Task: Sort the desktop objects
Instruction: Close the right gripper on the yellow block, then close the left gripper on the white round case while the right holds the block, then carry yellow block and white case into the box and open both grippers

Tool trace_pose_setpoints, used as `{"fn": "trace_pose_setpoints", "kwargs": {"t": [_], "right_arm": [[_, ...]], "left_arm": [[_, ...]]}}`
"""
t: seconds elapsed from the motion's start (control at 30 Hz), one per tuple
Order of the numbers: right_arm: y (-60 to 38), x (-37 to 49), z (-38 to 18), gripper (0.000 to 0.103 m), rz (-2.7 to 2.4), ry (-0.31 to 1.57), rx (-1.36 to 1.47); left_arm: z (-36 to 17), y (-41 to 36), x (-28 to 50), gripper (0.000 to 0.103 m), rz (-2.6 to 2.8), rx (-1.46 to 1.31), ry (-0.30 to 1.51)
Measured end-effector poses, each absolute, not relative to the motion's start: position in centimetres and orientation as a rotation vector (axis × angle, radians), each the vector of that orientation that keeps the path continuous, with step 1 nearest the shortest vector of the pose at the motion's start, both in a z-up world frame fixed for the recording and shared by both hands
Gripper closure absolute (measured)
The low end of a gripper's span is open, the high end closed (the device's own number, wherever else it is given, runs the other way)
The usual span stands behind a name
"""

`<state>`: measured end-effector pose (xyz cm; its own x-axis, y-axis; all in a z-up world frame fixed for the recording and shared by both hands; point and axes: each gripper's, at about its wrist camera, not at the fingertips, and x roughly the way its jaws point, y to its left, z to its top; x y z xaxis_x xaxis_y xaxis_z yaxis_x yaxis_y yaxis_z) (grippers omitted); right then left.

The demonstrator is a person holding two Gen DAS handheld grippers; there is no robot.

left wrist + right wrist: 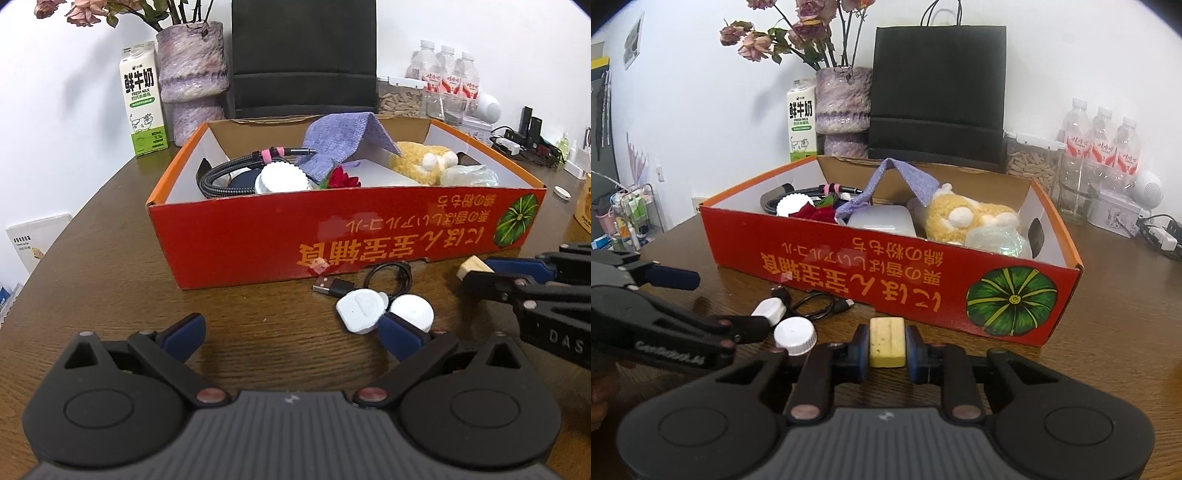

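One pale-yellow eraser block [887, 342], matte and speckled, sits pinched between the blue pads of the right gripper [887, 347], its long axis running forward toward the red cardboard box [849, 273], low over the wood-grain table [1108, 332]. Left gripper [291, 332] is spread wide and holds nothing, beside a round white cap [412, 312] and a white charger puck [360, 310].
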<state>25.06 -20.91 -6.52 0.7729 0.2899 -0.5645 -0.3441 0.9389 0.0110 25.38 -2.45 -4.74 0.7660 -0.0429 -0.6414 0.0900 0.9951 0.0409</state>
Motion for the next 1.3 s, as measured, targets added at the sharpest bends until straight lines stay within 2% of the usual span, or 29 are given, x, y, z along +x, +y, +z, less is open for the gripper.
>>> {"fn": "trace_pose_setpoints", "kwargs": {"t": [0.13, 0.33, 0.43, 0.5, 0.53, 0.93, 1.3], "right_arm": [[-21.0, 24.9, -6.4, 0.084, 0.349, 0.590, -0.088], [-21.1, 24.7, -6.3, 0.084, 0.358, 0.587, -0.076], [-21.2, 24.7, -6.3, 0.084, 0.358, 0.589, -0.072], [-21.1, 24.6, -6.3, 0.084, 0.359, 0.585, -0.073], [-21.1, 24.6, -6.3, 0.084, 0.359, 0.584, -0.074], [-20.9, 23.8, -5.7, 0.084, 0.360, 0.552, -0.076], [-21.6, 23.5, -1.3, 0.084, 0.329, 0.424, -0.050]], "left_arm": [[-4.6, -2.8, 25.8, 0.008, -0.083, 0.060, 0.687], [-4.7, -3.6, 26.1, 0.028, -0.100, 0.058, 0.686], [-4.6, -3.7, 25.9, 0.049, -0.108, 0.053, 0.676], [-4.5, -3.8, 25.6, 0.070, -0.118, 0.053, 0.670], [-4.5, -3.9, 25.5, 0.075, -0.126, 0.052, 0.668], [-3.6, -3.9, 24.1, 0.075, -0.122, 0.035, 0.625], [2.1, -3.2, 23.2, 0.075, -0.104, 0.009, 0.442]]}}
